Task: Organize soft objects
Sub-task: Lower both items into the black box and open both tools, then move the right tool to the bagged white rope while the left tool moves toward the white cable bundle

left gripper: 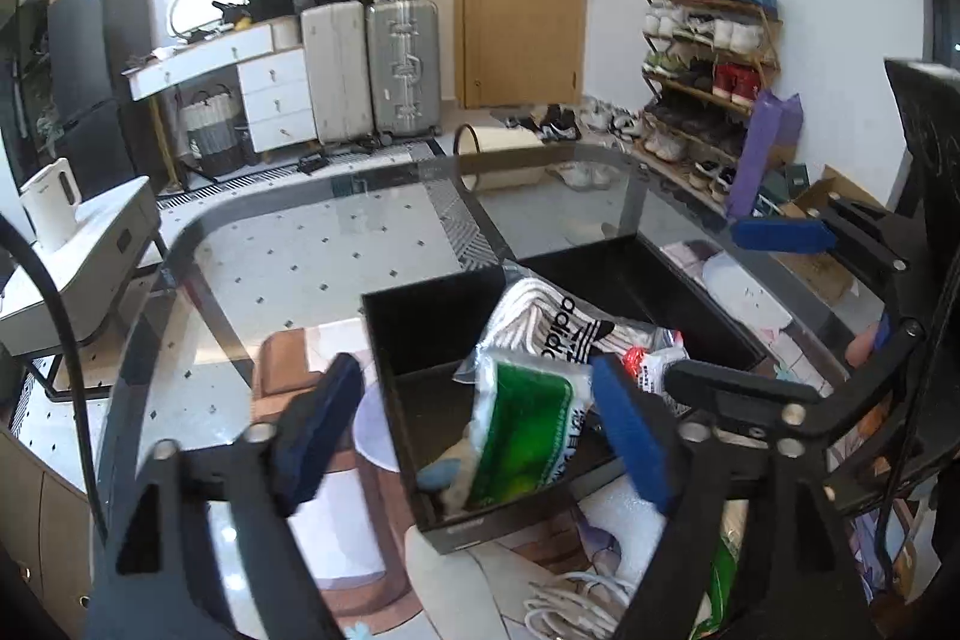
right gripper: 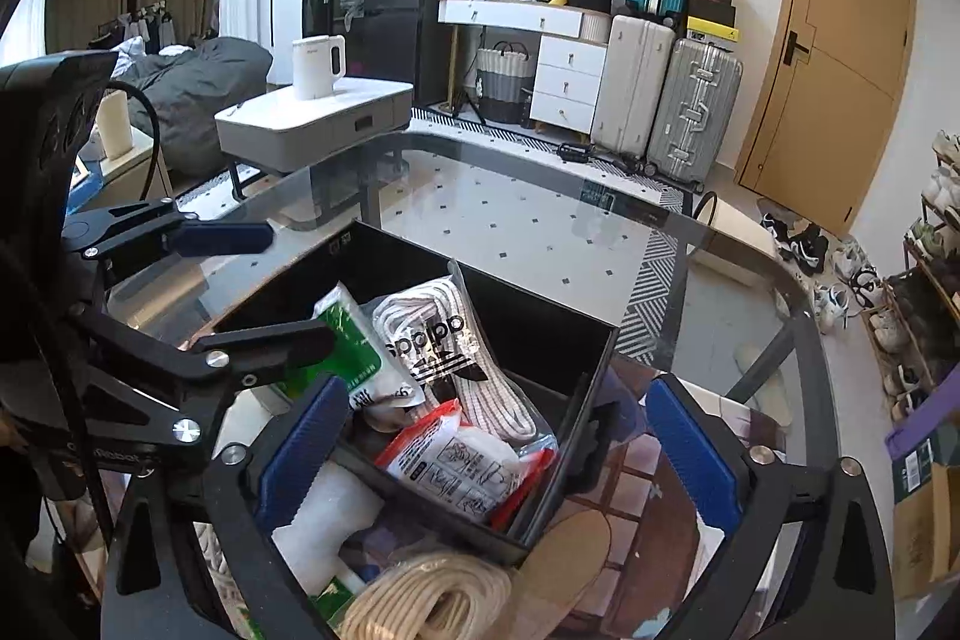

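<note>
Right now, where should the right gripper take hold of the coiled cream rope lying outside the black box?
Probably grip the coiled cream rope across its bundled strands, coming straight down from above. It lies flat on the glass table, just outside the black box, and the open right gripper looks wide enough to span it.

The left gripper [left gripper: 474,436] hangs wide apart over the black box [left gripper: 384,340]. A green-labelled pack [left gripper: 522,436] leans on the bagged socks [left gripper: 558,322] inside.

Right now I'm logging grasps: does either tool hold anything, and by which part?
Nothing is held. The left tool and right tool both hang open over the black rectangular box.
</note>
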